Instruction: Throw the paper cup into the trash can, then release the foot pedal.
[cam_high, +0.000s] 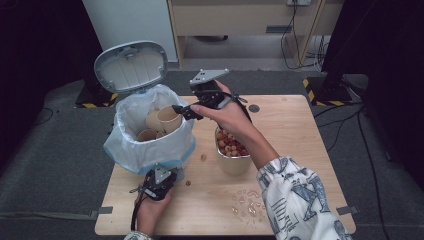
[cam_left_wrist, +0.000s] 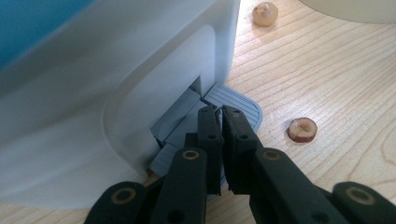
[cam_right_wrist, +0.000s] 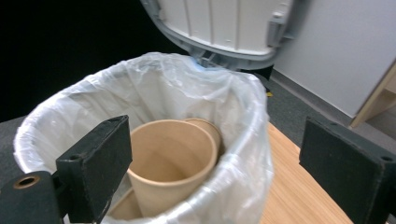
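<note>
A white pedal bin (cam_high: 150, 150) lined with a clear bag stands at the table's left, its lid (cam_high: 131, 66) raised. Several brown paper cups lie inside; the topmost cup (cam_high: 169, 117) leans against the right rim. My right gripper (cam_high: 184, 111) hovers at that rim, open. In the right gripper view its jaws (cam_right_wrist: 217, 140) stand wide, the cup (cam_right_wrist: 173, 163) beyond them and untouched. My left gripper (cam_high: 162, 175) is low at the bin's front. In the left gripper view it is shut (cam_left_wrist: 220, 114), its tips resting on the grey pedal (cam_left_wrist: 236, 100).
A pale bowl (cam_high: 232, 162) of reddish nuts stands right of the bin, under my right forearm. Loose nuts (cam_high: 203, 157) lie near the bin's base, one sliced piece (cam_left_wrist: 302, 129) beside the pedal. Wet-looking bits (cam_high: 247, 202) sit near the wooden table's (cam_high: 290, 130) front edge.
</note>
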